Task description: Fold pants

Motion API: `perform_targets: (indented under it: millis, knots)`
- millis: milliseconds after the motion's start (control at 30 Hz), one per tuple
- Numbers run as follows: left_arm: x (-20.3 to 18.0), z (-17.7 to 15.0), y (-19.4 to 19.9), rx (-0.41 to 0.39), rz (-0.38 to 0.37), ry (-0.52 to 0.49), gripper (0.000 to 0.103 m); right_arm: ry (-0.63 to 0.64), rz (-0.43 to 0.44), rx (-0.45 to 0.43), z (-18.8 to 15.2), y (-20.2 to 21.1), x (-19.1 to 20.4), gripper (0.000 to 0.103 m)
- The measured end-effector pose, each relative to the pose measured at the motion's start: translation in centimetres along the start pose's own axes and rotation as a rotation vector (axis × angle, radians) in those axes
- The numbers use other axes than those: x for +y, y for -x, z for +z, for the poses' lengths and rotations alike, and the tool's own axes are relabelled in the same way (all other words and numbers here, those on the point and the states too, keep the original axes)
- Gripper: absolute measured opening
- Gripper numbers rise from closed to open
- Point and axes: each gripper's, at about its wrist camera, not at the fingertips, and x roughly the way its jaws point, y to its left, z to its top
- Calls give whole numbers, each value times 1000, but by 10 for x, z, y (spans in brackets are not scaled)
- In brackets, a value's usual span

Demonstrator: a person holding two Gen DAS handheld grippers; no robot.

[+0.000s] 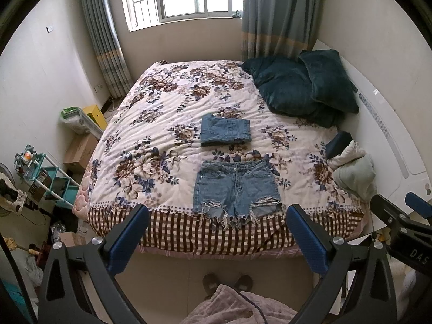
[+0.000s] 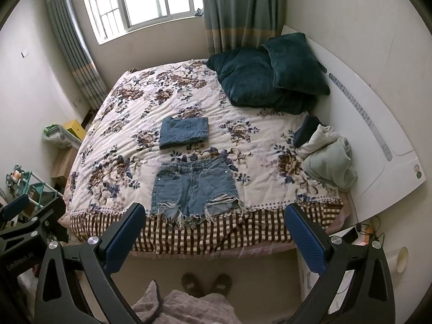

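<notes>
- Denim shorts [image 1: 236, 189] lie spread flat at the lower centre of both views, on the floral quilt [image 1: 151, 124], frayed hems reaching the checked border.
- Left gripper [image 1: 217, 229] and right gripper [image 2: 214, 229] hang below the hems, jaws wide, holding nothing.
- Folded denim [image 1: 225, 131] sits just above the shorts.

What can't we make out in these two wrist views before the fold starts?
- Folded denim: layers and underside hidden by its own top layer, both views.
- Denim shorts: back side hidden against the bedspread.
- Clothes pile, near the dark pillows: bunched up, separate garments not distinguishable.
- Right gripper and left gripper: jaws open; the handles are cut off by the bottom edge.
</notes>
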Motion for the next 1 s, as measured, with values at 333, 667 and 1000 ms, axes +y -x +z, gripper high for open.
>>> perform_targets:
  millis: [333,667,1000]
  knots:
    - [7,7,-76,-32,120,-37,103,-85,-15,40,-3,-66,10,103]
    - [8,-17,-184,126,85,-85,103,-134,-56,139,-12,-188,22,103]
    - [-19,-12,-278,206,185,-56,103,-147,24,292,4,-332,-24,103]
